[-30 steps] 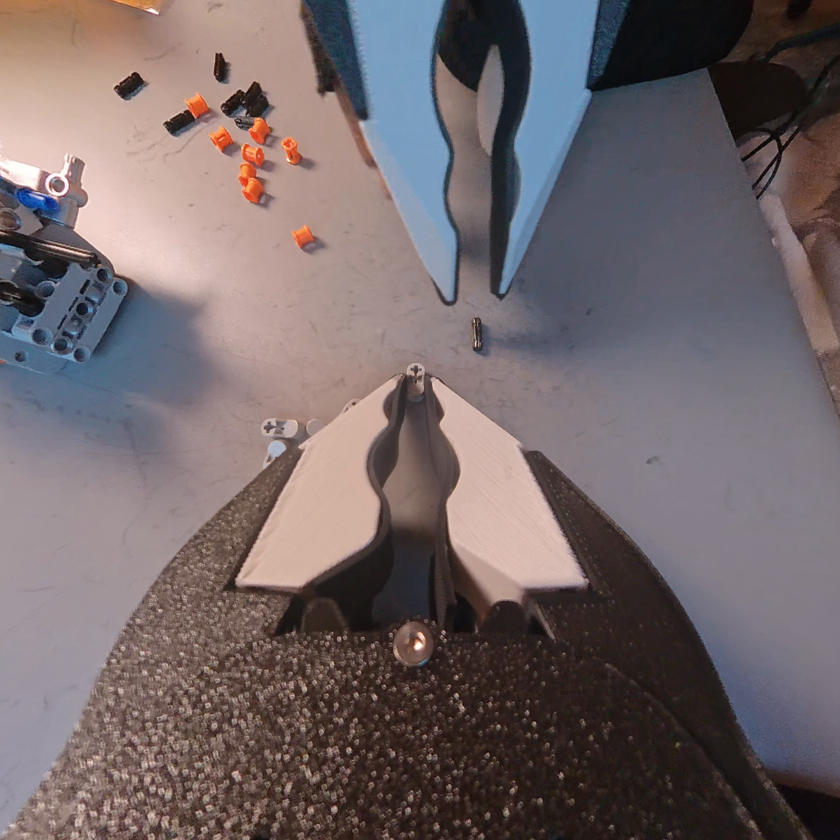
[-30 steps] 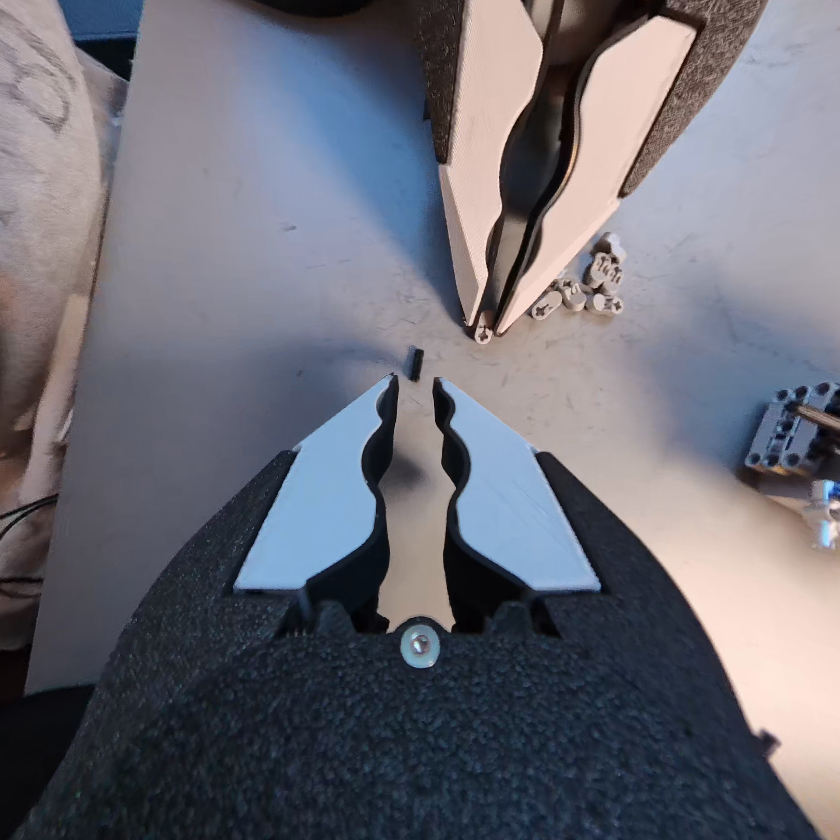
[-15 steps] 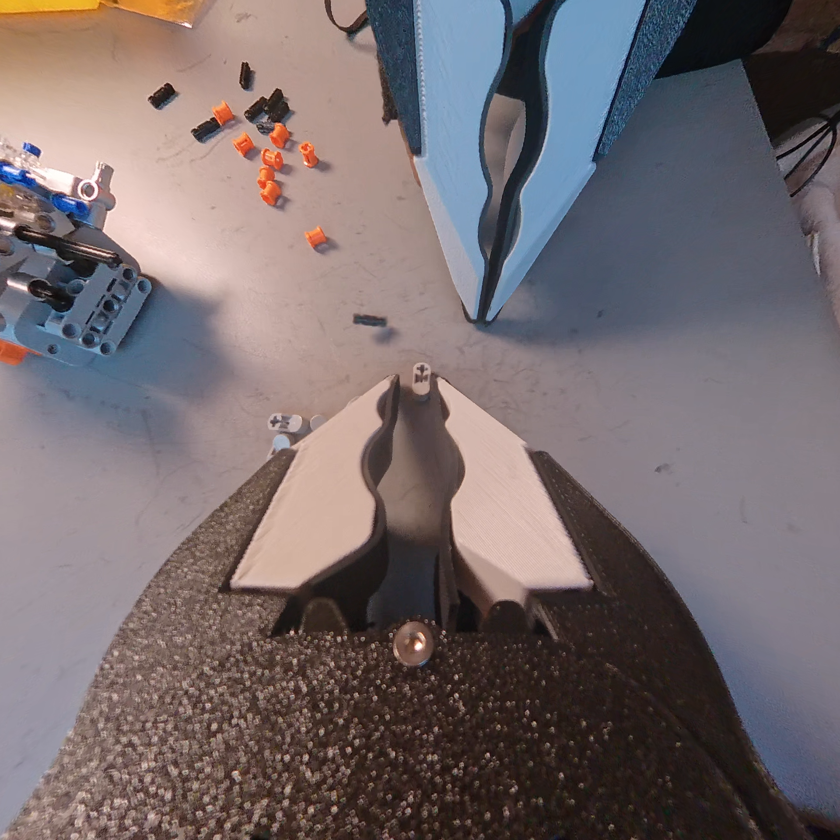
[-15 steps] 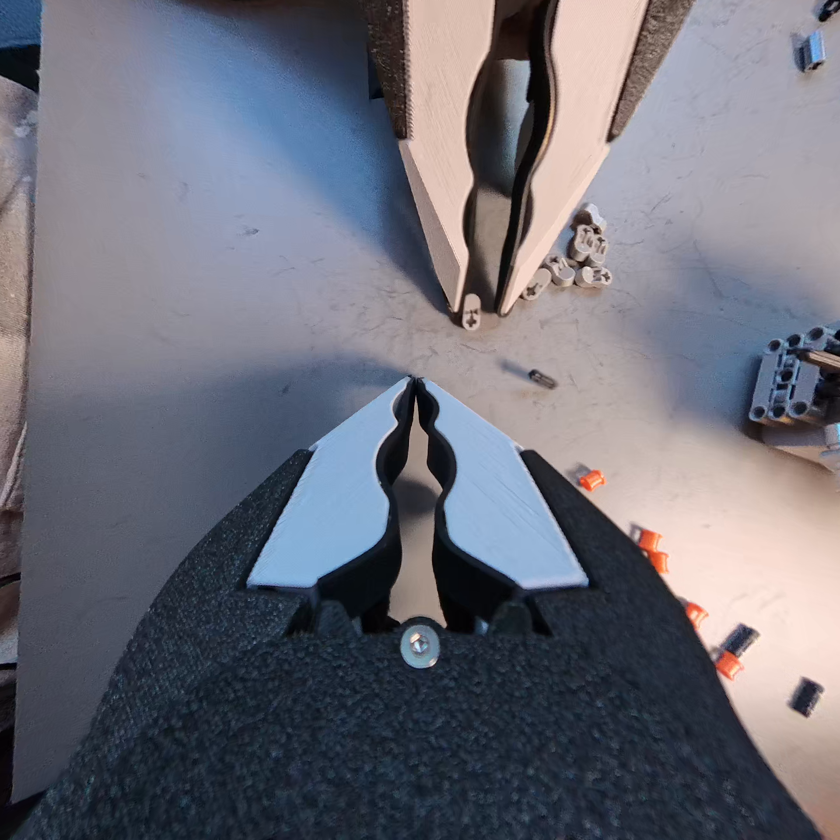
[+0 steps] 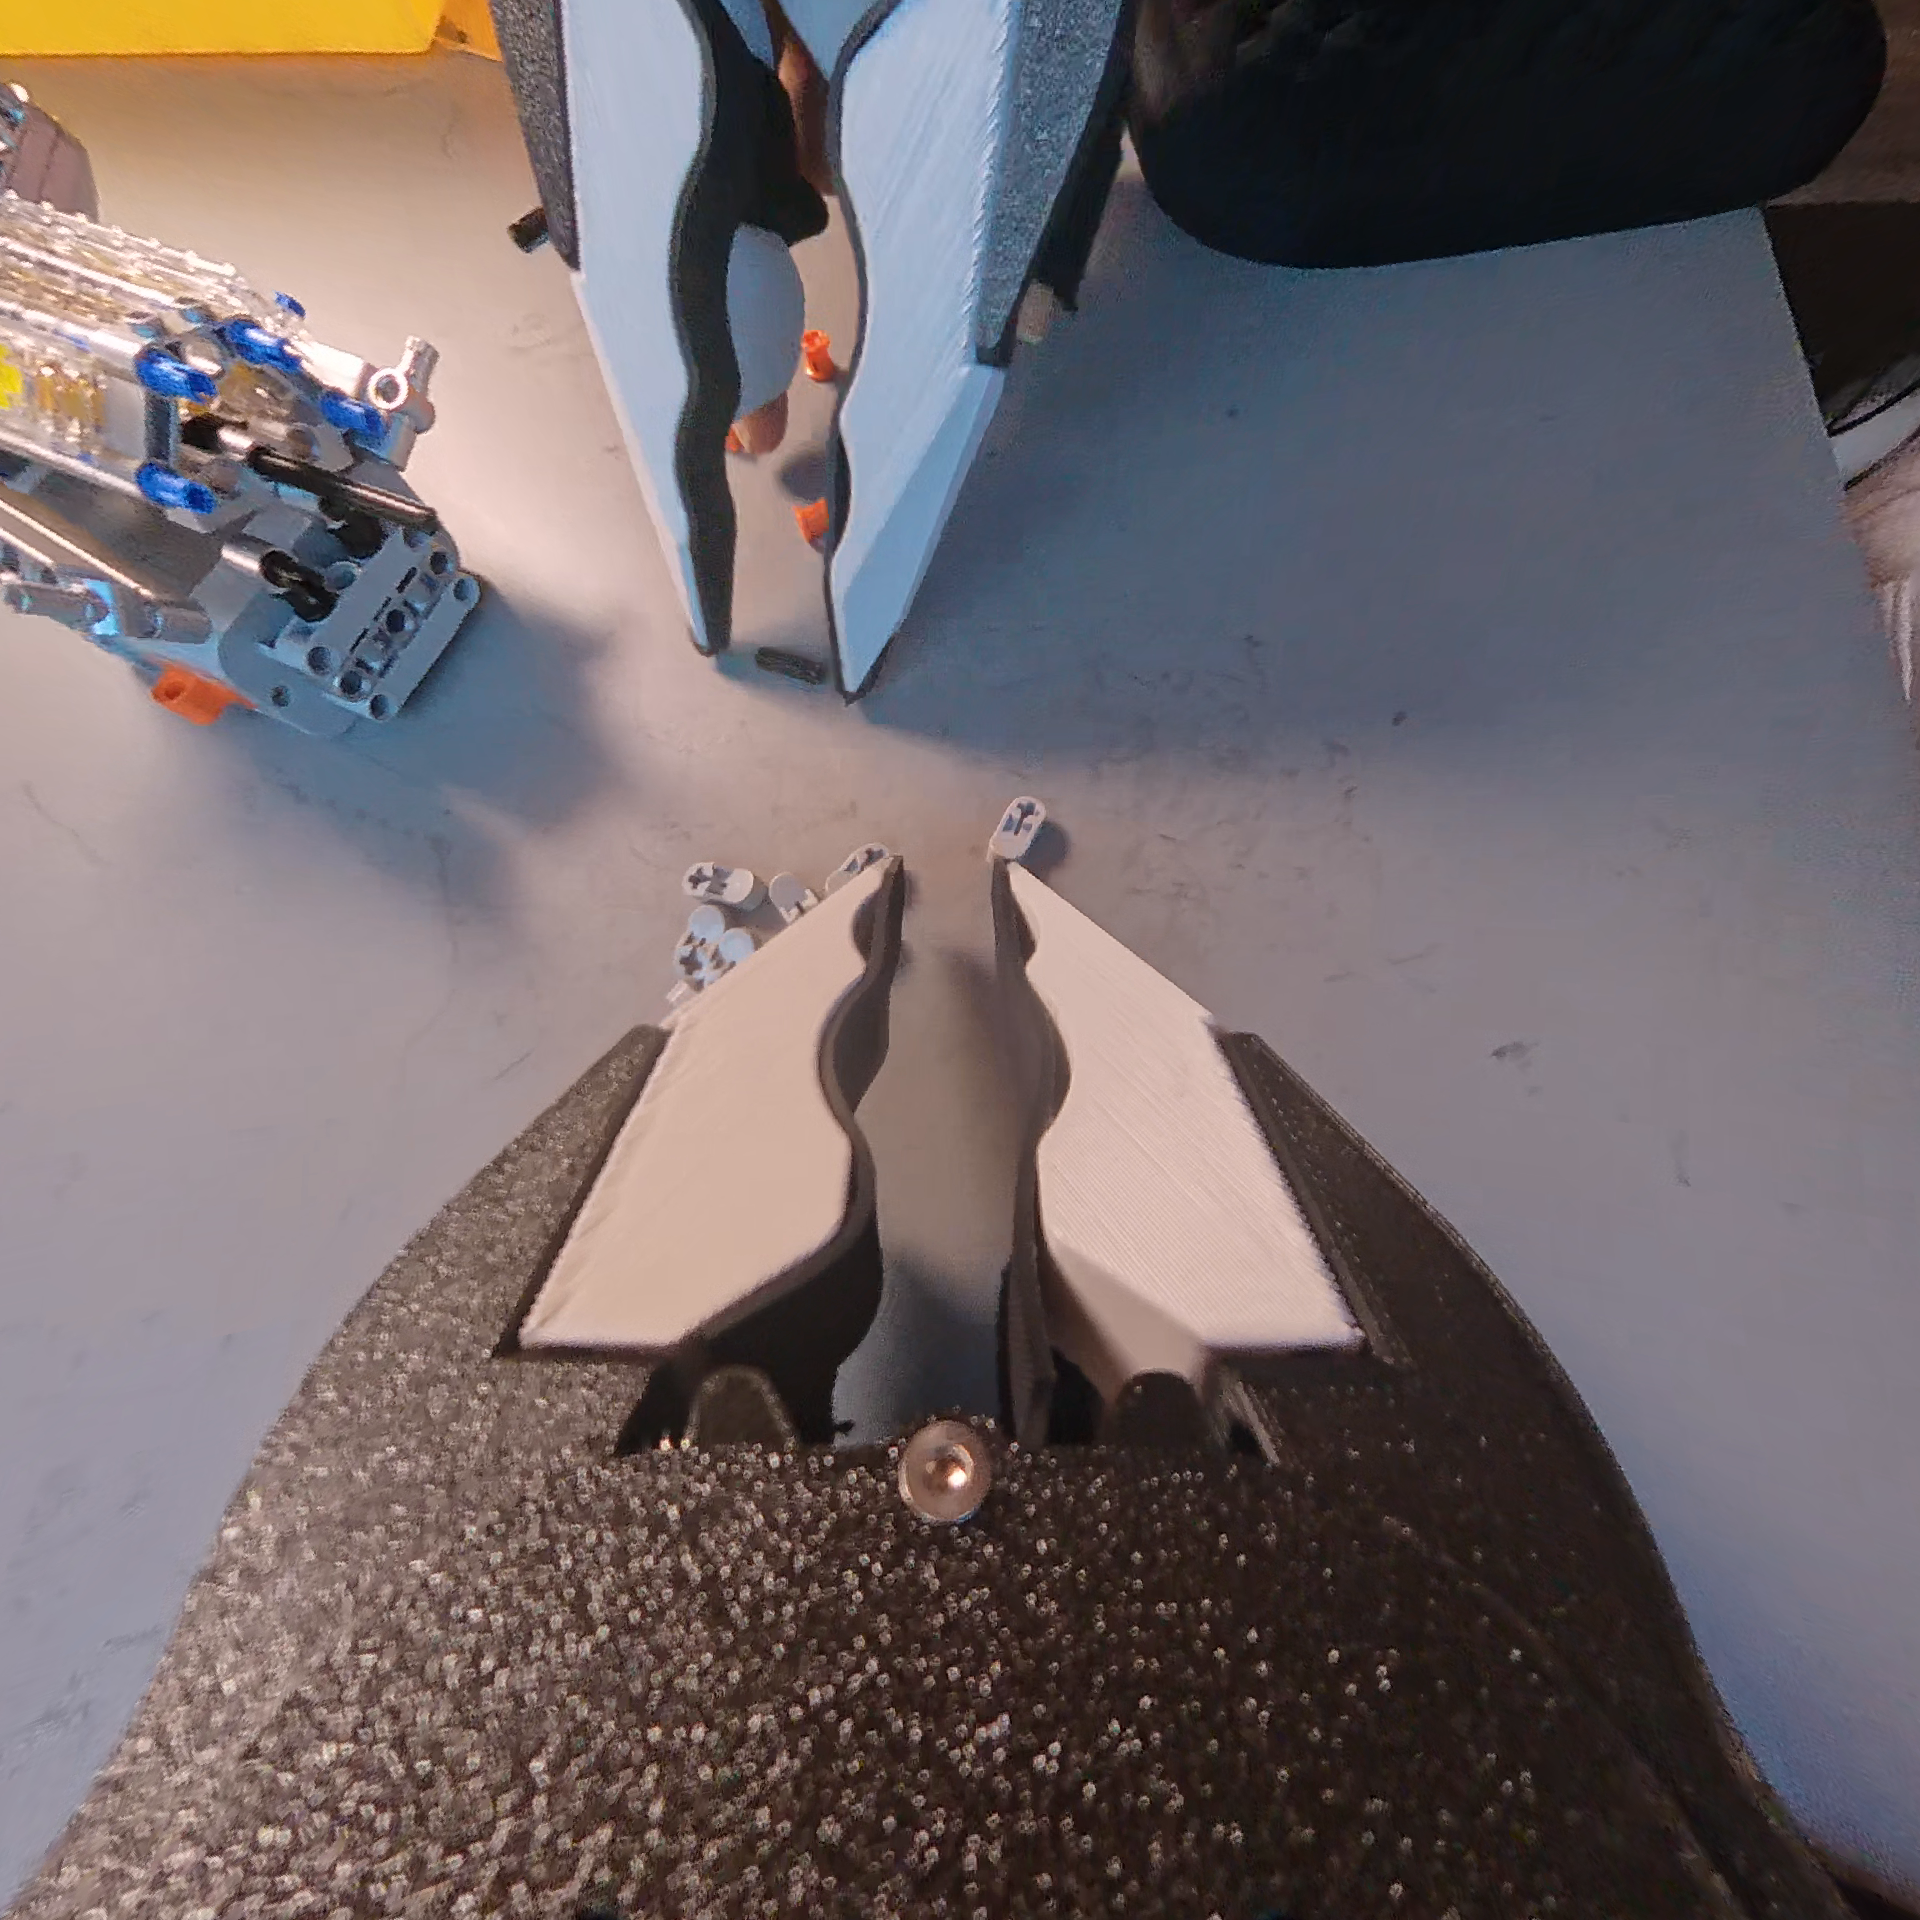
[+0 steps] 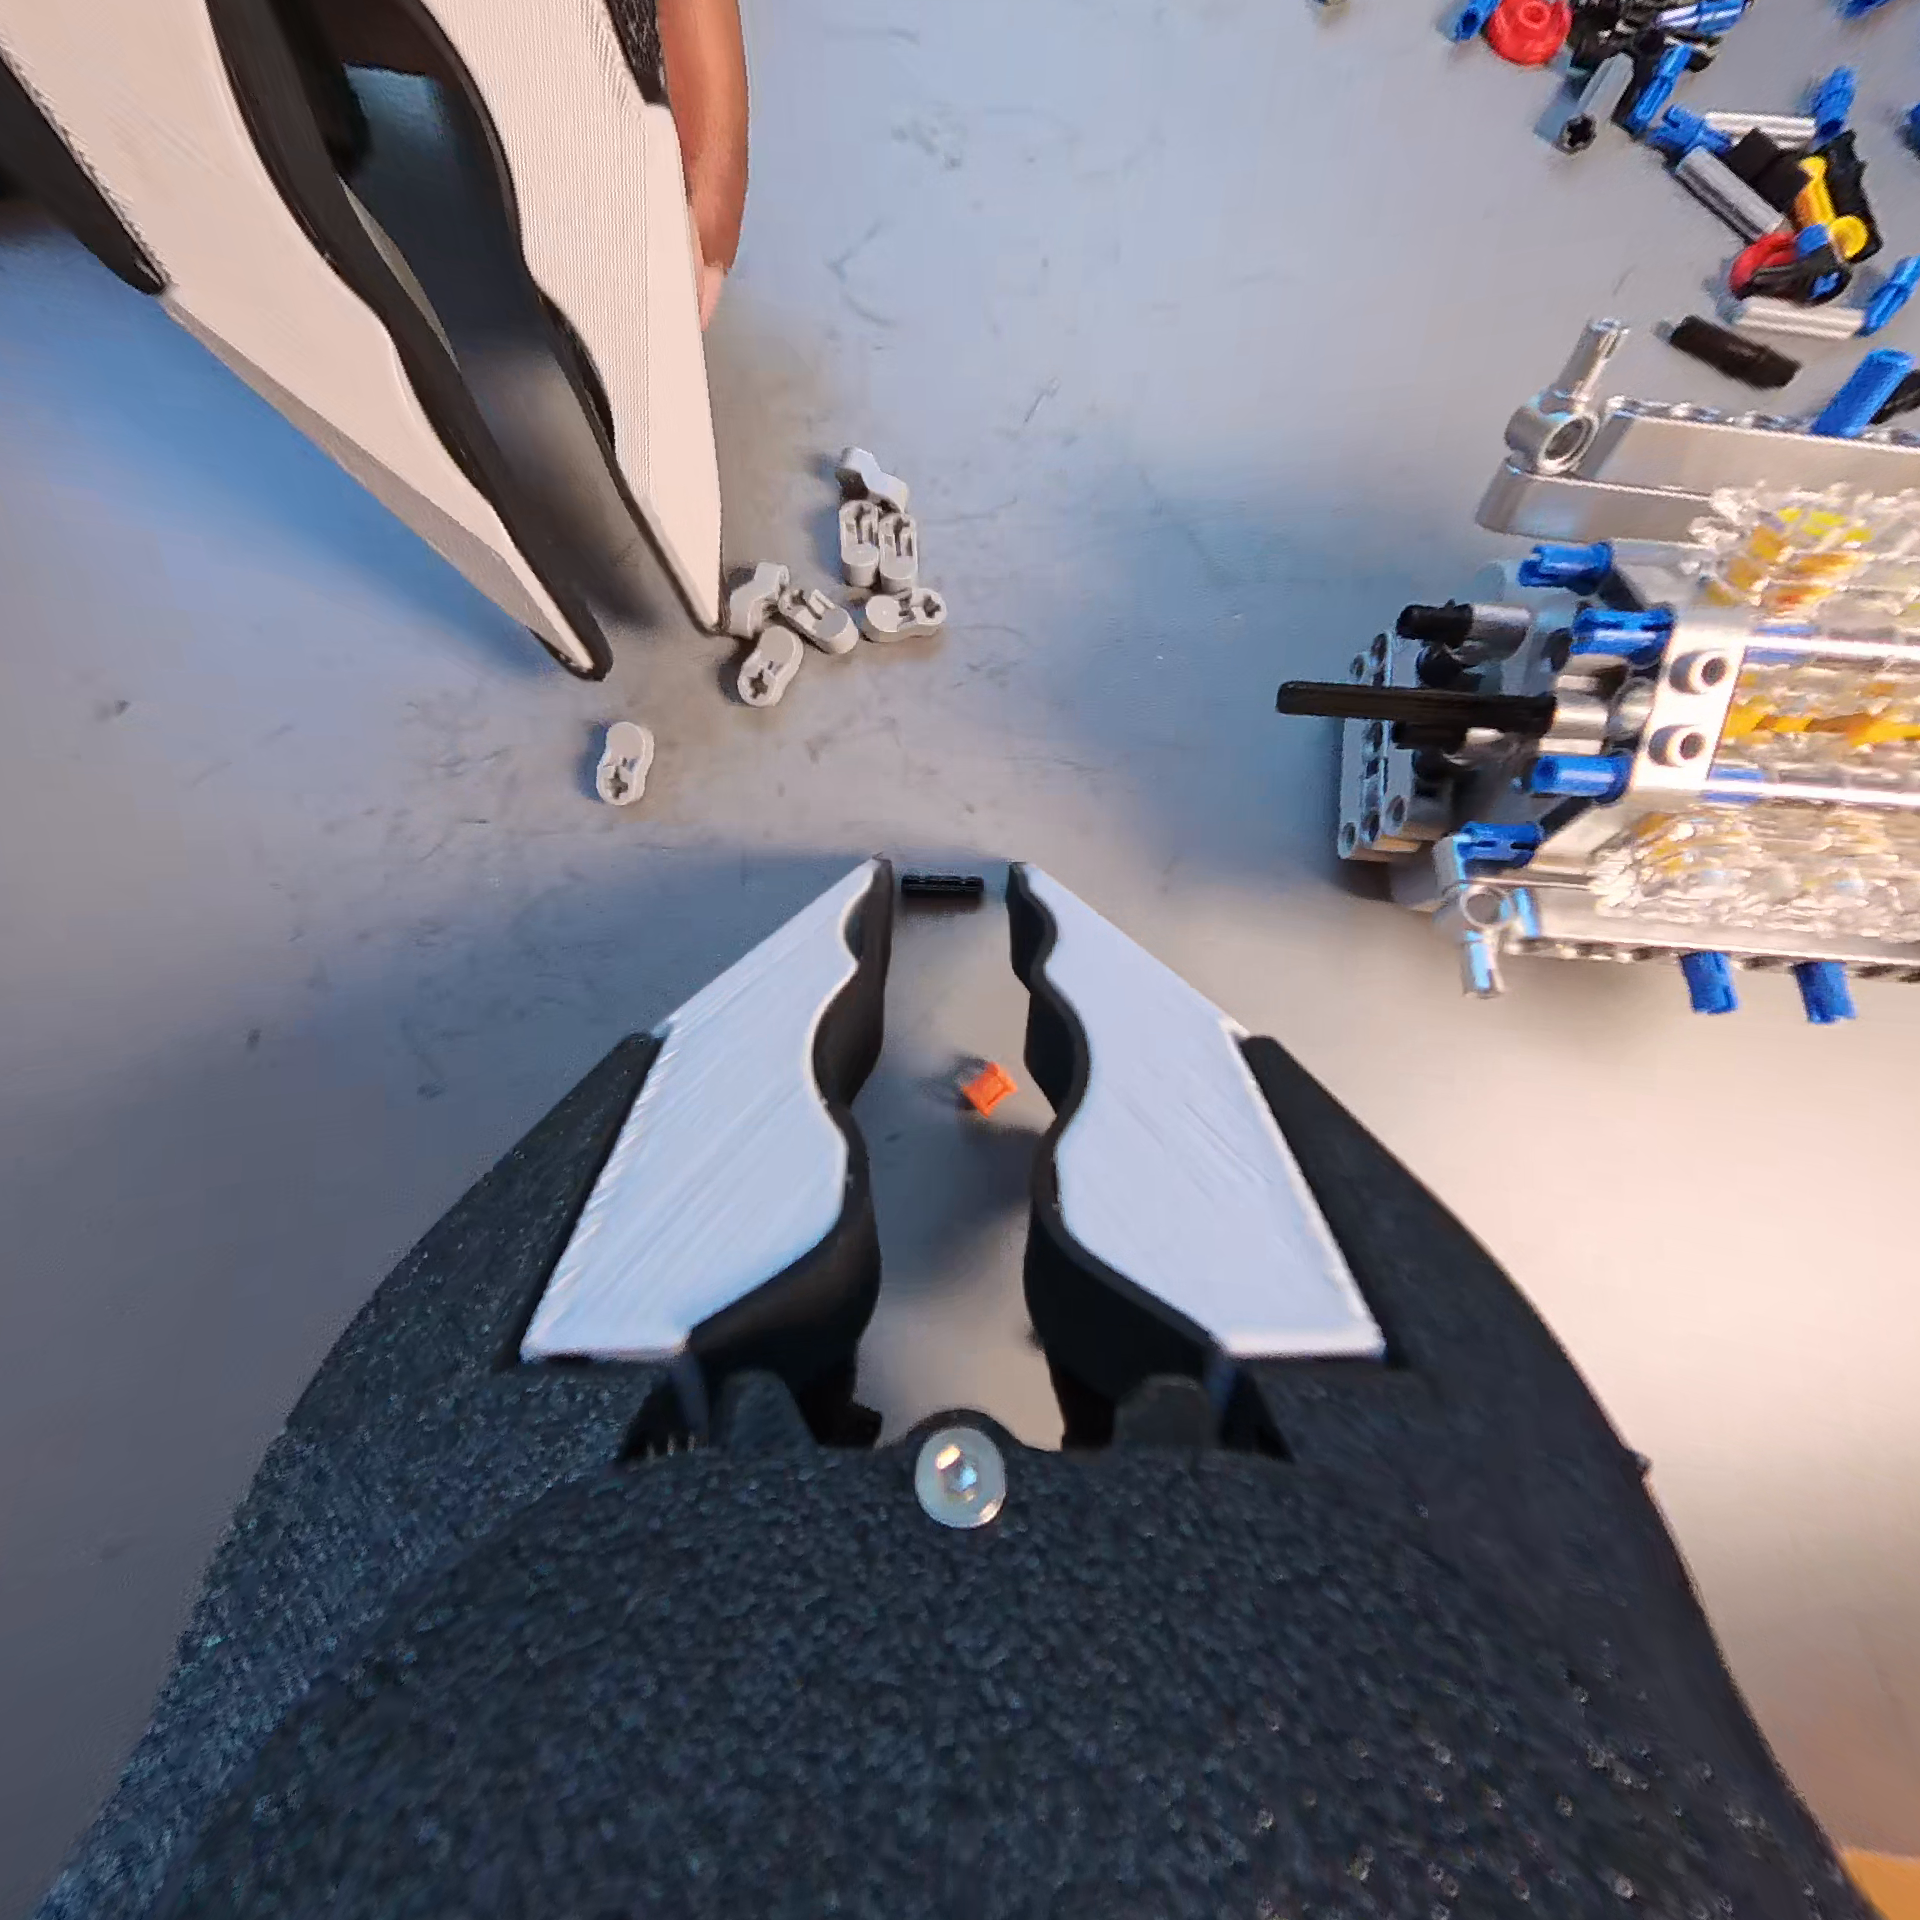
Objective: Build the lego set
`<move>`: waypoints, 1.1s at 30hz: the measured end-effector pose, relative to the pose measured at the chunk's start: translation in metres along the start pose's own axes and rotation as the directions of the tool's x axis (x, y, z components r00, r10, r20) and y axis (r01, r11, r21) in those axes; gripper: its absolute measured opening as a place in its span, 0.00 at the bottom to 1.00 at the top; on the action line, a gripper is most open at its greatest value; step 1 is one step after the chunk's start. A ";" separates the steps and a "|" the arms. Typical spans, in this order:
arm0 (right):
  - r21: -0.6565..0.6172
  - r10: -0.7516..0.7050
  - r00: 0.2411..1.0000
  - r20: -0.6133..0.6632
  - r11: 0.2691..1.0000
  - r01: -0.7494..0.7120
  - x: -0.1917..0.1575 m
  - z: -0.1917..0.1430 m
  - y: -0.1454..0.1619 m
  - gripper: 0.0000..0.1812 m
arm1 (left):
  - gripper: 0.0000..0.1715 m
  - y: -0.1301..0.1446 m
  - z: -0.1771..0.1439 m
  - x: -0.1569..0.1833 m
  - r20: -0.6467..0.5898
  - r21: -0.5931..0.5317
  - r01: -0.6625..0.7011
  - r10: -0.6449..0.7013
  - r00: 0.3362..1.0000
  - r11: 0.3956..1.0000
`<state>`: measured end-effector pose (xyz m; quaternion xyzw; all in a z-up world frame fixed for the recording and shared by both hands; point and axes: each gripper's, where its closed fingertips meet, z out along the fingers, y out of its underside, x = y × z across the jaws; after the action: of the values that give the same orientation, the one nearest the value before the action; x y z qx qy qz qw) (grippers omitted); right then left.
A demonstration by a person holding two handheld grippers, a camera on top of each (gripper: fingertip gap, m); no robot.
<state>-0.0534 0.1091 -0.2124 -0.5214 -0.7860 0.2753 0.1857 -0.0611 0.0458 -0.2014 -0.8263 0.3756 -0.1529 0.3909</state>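
Note:
My left gripper (image 5: 945, 878) is open and empty, low over the grey table (image 5: 1351, 727). A small grey connector (image 5: 1023, 826) lies loose just beyond its right fingertip, and a pile of similar grey connectors (image 5: 727, 914) lies by its left fingertip. My right gripper (image 6: 945, 873) is open, its tips either side of a short black pin (image 6: 940, 888) that lies flat on the table. An orange bushing (image 6: 987, 1088) lies on the table between its fingers. The two grippers face each other closely; the left gripper (image 6: 652, 644) shows in the right wrist view with the single connector (image 6: 623, 764) below it.
A partly built grey, blue and clear brick model (image 5: 260, 520) with a black axle sticking out (image 6: 1413, 707) stands beside both grippers. Loose blue, black, red and yellow parts (image 6: 1766, 177) lie beyond it. The table edge (image 5: 1787, 312) runs along the far side. Left tips to right tips: about 7 cm.
My left gripper has opened and let go of the grey connector, which now lies on the table. My right gripper, shut half a second ago, has opened and moved over the black pin.

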 end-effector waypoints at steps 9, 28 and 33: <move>0.052 -0.124 0.992 -0.039 0.991 0.126 -0.012 -0.007 0.002 0.08 | 0.08 -0.008 -0.002 -0.015 0.044 0.075 0.142 -0.146 0.988 0.987; 0.386 -0.372 0.831 -0.414 0.755 0.531 -0.067 -0.075 -0.071 0.08 | 0.02 -0.090 -0.040 0.024 -0.632 0.311 0.714 -0.424 0.648 0.627; 0.411 -0.359 0.860 -0.363 0.766 0.493 -0.070 -0.076 -0.067 0.09 | 0.01 -0.088 -0.038 0.027 -0.581 0.329 0.645 -0.390 0.714 0.690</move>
<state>-0.0303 0.0421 -0.1121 -0.2944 -0.7563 0.3440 0.4722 -0.0192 0.0420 -0.1111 -0.7024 0.1457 -0.5480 0.4303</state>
